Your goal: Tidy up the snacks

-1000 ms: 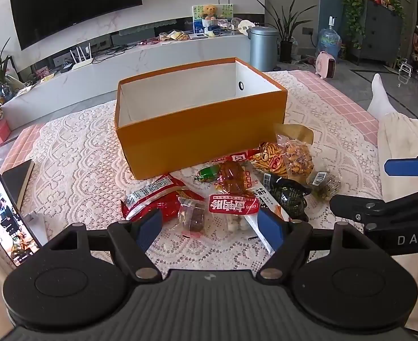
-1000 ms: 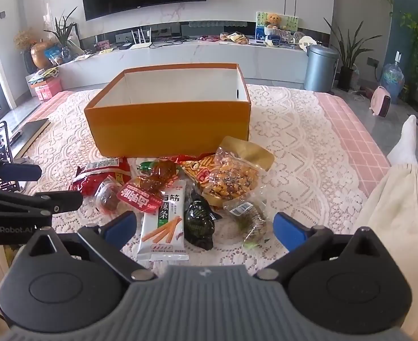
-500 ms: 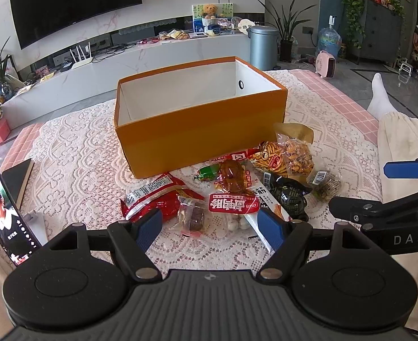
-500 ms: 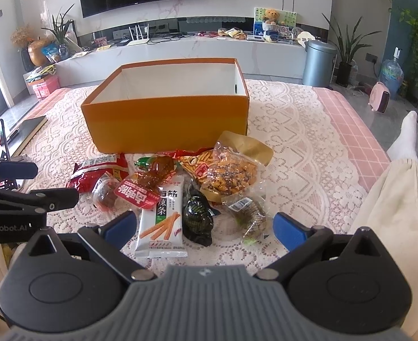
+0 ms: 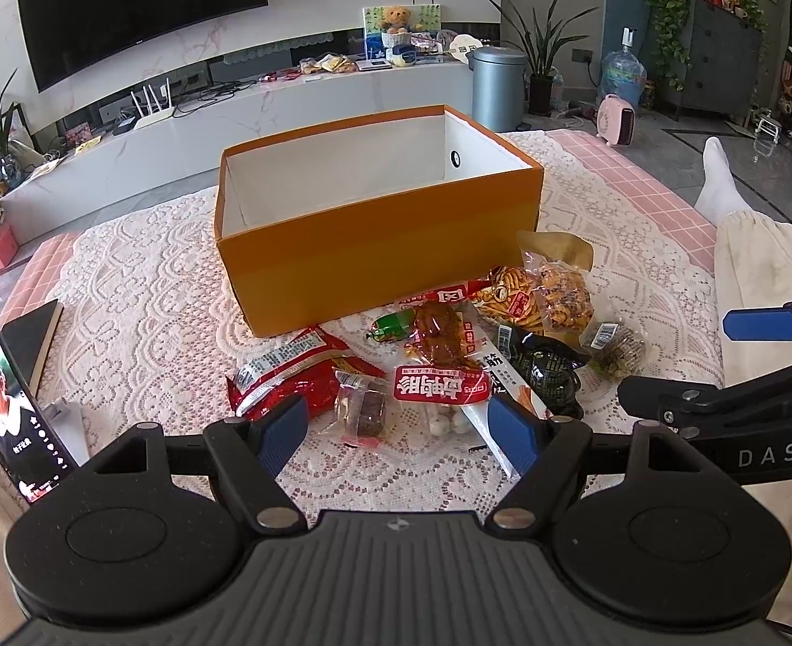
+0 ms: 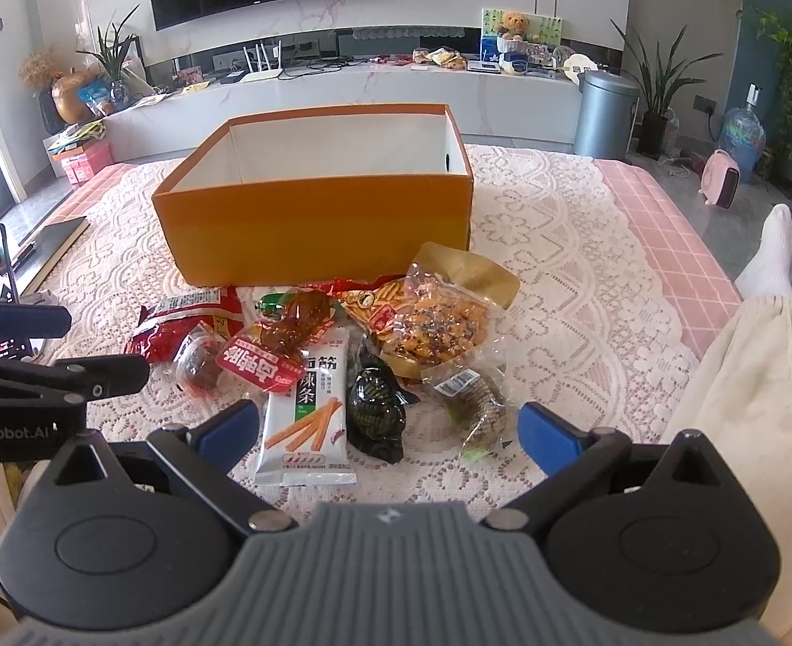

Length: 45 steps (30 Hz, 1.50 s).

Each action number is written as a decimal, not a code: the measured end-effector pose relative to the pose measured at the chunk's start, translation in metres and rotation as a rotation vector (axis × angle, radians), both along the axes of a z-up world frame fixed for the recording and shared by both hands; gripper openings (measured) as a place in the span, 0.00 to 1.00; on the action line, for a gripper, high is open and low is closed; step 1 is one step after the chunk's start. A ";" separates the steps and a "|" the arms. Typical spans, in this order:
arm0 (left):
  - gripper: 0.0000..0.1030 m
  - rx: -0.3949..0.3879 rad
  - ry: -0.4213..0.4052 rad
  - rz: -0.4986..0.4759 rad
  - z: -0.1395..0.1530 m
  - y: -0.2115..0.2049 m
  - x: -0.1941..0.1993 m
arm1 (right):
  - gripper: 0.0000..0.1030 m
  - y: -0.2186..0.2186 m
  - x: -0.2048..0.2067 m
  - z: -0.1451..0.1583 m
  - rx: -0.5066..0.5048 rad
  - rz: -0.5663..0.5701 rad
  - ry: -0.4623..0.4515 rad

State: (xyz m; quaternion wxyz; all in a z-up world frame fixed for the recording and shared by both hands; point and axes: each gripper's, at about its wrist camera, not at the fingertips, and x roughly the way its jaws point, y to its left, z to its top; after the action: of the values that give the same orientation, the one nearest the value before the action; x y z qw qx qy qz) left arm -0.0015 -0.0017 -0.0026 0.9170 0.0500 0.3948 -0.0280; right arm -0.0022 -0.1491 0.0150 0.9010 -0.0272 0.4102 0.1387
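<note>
While the open orange cardboard box (image 6: 315,226) sits with its white inside bare on the lace-covered pink table (image 6: 568,269), a heap of snack packets lies just in front of it, untouched and placed as it was a second ago. The left gripper (image 5: 398,433) hangs low over the near edge of the heap with its blue-padded fingers (image 5: 282,430) spread wide and holding nothing; between them show a small clear-wrapped brown cake (image 5: 366,409) and a red-labelled packet of white balls (image 5: 441,393). The right gripper (image 6: 390,430) is likewise wide apart and empty, and has edged slightly closer to the pile, its view now framing a white packet printed with orange sticks (image 6: 307,414), a dark green pouch (image 6: 377,404) and a clear packet of greenish snack (image 6: 471,393). A red crinkled bag (image 5: 288,377) lies at the heap's left. A phone (image 5: 11,409) showing a video stands at the table's left edge
</note>
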 end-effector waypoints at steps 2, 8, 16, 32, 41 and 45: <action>0.87 0.000 0.000 0.000 0.000 0.000 0.000 | 0.96 0.000 0.000 0.000 0.000 0.000 0.003; 0.87 -0.001 0.002 0.000 0.000 0.000 0.001 | 0.96 0.000 0.001 -0.002 -0.002 -0.003 0.009; 0.87 -0.003 0.005 0.002 0.001 -0.002 0.001 | 0.96 -0.001 0.003 -0.003 -0.001 -0.011 0.015; 0.87 -0.004 0.006 0.001 0.002 -0.001 0.001 | 0.96 -0.002 0.003 -0.004 -0.002 -0.018 0.021; 0.87 -0.005 0.005 0.001 0.002 -0.001 0.001 | 0.96 -0.003 0.003 -0.005 -0.002 -0.021 0.022; 0.87 -0.005 0.005 0.000 0.002 -0.001 0.001 | 0.96 -0.004 0.003 -0.006 -0.002 -0.020 0.023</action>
State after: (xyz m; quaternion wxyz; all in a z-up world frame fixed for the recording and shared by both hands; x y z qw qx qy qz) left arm -0.0006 -0.0031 -0.0006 0.9162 0.0474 0.3968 -0.0290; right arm 0.0009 -0.1527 0.0094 0.8975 -0.0224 0.4210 0.1294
